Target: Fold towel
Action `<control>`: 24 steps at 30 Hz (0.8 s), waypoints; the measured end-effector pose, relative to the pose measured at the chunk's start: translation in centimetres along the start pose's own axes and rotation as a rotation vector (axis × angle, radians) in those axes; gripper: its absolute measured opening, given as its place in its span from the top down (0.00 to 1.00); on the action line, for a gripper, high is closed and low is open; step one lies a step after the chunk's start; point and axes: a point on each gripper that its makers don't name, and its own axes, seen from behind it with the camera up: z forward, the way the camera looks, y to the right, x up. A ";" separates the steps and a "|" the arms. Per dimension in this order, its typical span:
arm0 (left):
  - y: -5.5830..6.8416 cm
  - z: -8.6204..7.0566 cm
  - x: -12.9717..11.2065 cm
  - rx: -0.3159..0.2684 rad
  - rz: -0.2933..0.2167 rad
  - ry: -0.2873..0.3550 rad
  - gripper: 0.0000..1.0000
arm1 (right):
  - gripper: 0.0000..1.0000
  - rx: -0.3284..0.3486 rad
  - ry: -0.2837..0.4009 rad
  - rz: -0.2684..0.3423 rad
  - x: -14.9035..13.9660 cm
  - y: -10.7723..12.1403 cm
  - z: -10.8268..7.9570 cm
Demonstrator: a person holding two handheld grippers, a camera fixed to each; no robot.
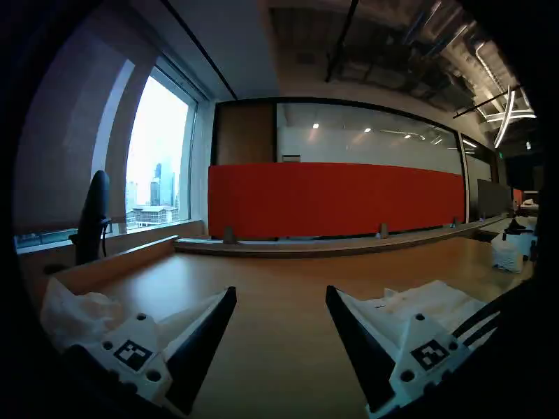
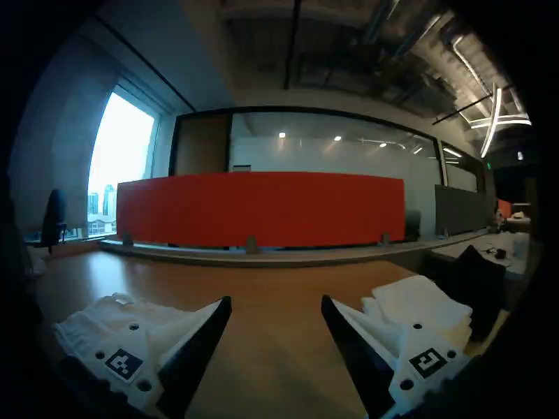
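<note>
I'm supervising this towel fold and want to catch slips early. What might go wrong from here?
The left gripper and right gripper are both open over bare wooden table, with the unfolded towel off to the side of the fingers, so closing now would likely catch nothing. The folded towel stack sits close beside the right gripper's finger; a sideways sweep might topple it.

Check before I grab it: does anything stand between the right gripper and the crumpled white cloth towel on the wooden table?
Nothing visible does. The crumpled white cloth towel lies just past one finger of the open right gripper, on the wooden table; the stack of folded white towels sits apart, opposite.
</note>
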 end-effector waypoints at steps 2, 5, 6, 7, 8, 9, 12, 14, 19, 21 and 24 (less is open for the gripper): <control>0.0 0.0 0.0 0.000 0.000 0.000 0.05 | 0.00 0.000 0.000 0.000 0.0 0.0 0.0; 0.0 0.0 0.0 0.000 0.000 0.000 0.05 | 0.00 0.000 -0.001 0.000 0.1 0.0 0.0; 0.0 -0.1 0.0 0.000 0.000 0.000 0.05 | 0.00 0.000 -0.001 0.000 0.1 0.0 0.0; 0.0 -0.1 0.0 0.000 0.000 0.000 0.05 | 0.00 0.000 -0.001 0.000 0.1 0.0 0.0; 0.0 -0.1 0.0 0.000 0.000 0.000 0.05 | 0.00 0.000 0.000 0.000 0.1 0.0 0.0; 0.0 -0.1 0.0 0.000 0.000 0.000 0.05 | 0.00 0.000 0.000 0.000 0.1 0.0 0.0; -0.1 0.0 0.0 0.000 0.000 0.000 0.05 | 0.00 0.000 -0.001 0.000 0.2 0.0 0.0; 0.0 0.0 0.0 0.000 0.000 0.000 0.05 | 0.00 0.000 -0.001 0.000 0.2 0.0 -0.1; 0.0 0.0 0.0 0.000 0.000 0.000 0.05 | 0.00 0.000 -0.001 0.000 0.2 0.0 -0.1; 0.0 0.0 0.0 0.000 0.000 0.000 0.05 | 0.00 0.000 -0.001 0.000 0.2 0.0 -0.1; 0.0 0.0 0.0 0.000 0.000 0.000 0.05 | 0.00 0.000 -0.001 0.000 0.2 0.0 -0.1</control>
